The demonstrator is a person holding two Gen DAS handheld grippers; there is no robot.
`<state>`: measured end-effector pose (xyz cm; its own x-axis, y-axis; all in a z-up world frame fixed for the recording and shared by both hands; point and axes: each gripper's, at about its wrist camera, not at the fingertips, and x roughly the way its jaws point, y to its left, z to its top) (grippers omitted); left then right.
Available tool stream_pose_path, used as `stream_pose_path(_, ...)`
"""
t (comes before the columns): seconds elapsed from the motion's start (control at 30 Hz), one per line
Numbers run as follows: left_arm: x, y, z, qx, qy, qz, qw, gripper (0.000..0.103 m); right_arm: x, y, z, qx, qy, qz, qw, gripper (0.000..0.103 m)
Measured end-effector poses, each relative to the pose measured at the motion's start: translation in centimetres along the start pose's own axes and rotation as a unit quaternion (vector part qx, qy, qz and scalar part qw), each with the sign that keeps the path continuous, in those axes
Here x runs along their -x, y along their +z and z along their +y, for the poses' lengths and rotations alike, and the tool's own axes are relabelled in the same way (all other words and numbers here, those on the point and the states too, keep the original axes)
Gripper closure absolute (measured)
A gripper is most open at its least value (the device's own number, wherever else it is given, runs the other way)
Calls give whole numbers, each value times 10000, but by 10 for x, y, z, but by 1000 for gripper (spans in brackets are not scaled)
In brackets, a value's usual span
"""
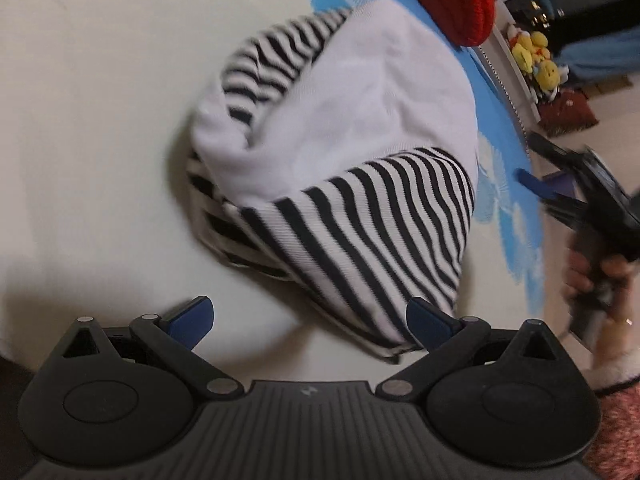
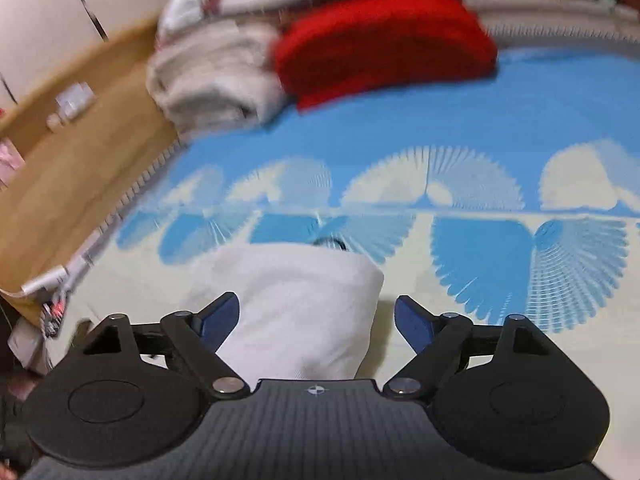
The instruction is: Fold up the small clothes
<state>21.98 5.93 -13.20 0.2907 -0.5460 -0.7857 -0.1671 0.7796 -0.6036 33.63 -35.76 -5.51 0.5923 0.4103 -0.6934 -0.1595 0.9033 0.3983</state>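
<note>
Mat (image 2: 500, 120), blue and cream, under a half-folded striped garment (image 1: 340, 184) with both hand-held grippers released.

The mat covers the floor, patterned with pale fan shapes. On its cream part lies the garment, white body bunched in the middle, black-and-white striped sleeves folded across it. Beyond it sit a red knitted piece (image 2: 380, 40) and, beside that, a pile of folded pale cloth (image 2: 212, 76). The left hand-held gripper (image 1: 310, 320) hovers at the garment's near edge, jaws spread wide, nothing between them. The right hand-held gripper (image 2: 316, 320) hangs over the white cloth, jaws apart, pads pressing nothing. Yellow plush toys (image 1: 536, 60) sit far off.
</note>
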Motion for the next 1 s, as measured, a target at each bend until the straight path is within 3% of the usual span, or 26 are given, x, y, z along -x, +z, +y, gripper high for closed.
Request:
stream_pose_path(0.2,-23,32,18,905,-147,-17,9958,0,-72,18,-4,-234,-170,566,9980,17)
stream_pose_path(0.3,-33,41,22,1484,-19,-47,9889,0,-102,22,-12,-227,-229,845,9959,10)
stream_pose_path(0.33,-31,44,17,1455,119,-131,9892,9,-110,19,-18,-326,-111,985,9945,11)
stream_pose_path(0.4,-26,49,9,1246,472,-346,9905,33,-114,13,-27,-461,243,1021,9934,31)
stream_pose_path(0.43,-25,55,8,1194,510,-369,9908,37,-112,10,-29,-436,408,972,9935,56)
stream_pose_path(0.47,-26,65,8,1173,538,-342,9910,38,-105,6,-30,-362,364,845,9951,65)
stream_pose_path(0.53,-26,95,-2,875,708,-377,9929,41,-85,-7,-38,-347,300,492,9977,73)
stream_pose_path(0.63,-42,157,-39,-116,946,-451,9944,41,-54,-32,-62,-847,105,99,9963,77)
stream_pose_path(0.77,-99,247,-99,-1009,1023,-264,9893,41,-12,-85,-99,-1890,214,-515,9804,77)
stream_pose_path(0.9,-146,281,-156,-1733,1058,-403,9783,40,2,-121,-108,-2433,483,-988,9637,77)
stream_pose_path(1.0,-167,290,-174,-2113,1115,-424,9701,38,-6,-125,-105,-2470,542,-1044,9618,77)
